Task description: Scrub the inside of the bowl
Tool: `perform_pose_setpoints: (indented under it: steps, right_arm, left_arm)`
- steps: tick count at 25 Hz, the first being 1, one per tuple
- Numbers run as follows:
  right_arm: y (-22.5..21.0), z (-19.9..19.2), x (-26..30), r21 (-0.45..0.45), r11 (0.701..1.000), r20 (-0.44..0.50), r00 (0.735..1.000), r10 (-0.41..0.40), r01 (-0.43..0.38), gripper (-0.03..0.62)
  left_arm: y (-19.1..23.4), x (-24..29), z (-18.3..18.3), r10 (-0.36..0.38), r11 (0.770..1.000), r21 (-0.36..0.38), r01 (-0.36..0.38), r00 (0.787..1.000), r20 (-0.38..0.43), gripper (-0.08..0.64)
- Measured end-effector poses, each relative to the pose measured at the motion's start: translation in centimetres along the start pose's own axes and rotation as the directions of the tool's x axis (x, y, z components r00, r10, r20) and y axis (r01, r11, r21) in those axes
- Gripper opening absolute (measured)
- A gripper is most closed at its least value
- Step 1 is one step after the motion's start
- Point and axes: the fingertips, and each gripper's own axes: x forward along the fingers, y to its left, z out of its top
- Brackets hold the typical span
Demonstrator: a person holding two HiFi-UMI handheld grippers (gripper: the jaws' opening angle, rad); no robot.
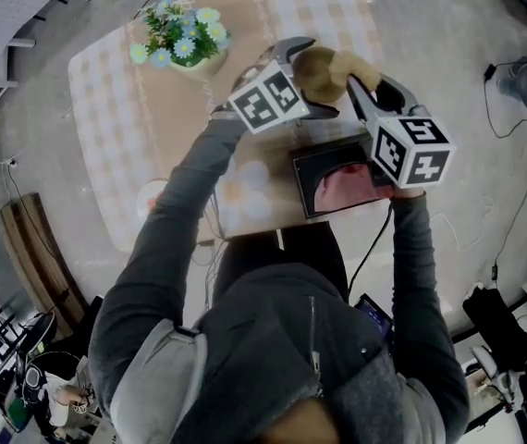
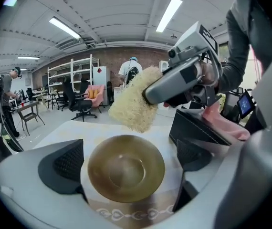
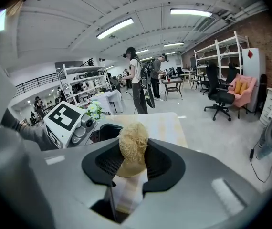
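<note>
Glossy golden-brown shallow bowl (image 2: pixel 126 171) between released left tongs (image 2: pixel 131 158), straw-coloured fibrous scrubber (image 2: pixel 133 104) at its 12 o'clock, grasped by right tongs (image 3: pixel 133 162)

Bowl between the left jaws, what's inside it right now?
Nothing lies inside the bowl: its bare brown bottom shows. The scrubber, clamped in the jaws of the right gripper, hangs above the far rim, not inside. What is under the bowl is hidden.
</note>
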Motion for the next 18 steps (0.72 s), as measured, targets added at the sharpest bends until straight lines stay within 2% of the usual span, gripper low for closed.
perform_pose_setpoints:
  steps: [6, 13, 18]
  right_arm:
    - [-0.6, -0.4, 0.4, 0.011, 1.0, -0.011, 1.0, 0.004, -0.004, 0.12]
    - [-1.0, -0.9, 0.7, 0.015, 1.0, -0.024, 1.0, 0.009, -0.009, 0.12]
    - [-1.2, -1.2, 0.9, 0.014, 1.0, -0.034, 0.999, 0.012, -0.012, 0.12]
  left_arm:
    - [0.6, 1.4, -2.2, -0.018, 0.998, 0.058, 0.023, 0.996, -0.088, 0.598]
    - [0.9, 2.4, -3.3, -0.029, 0.998, 0.054, 0.036, 0.992, -0.125, 0.599]
    - [0.9, 2.8, -3.6, -0.041, 0.999, 0.024, 0.044, 0.991, -0.127, 0.598]
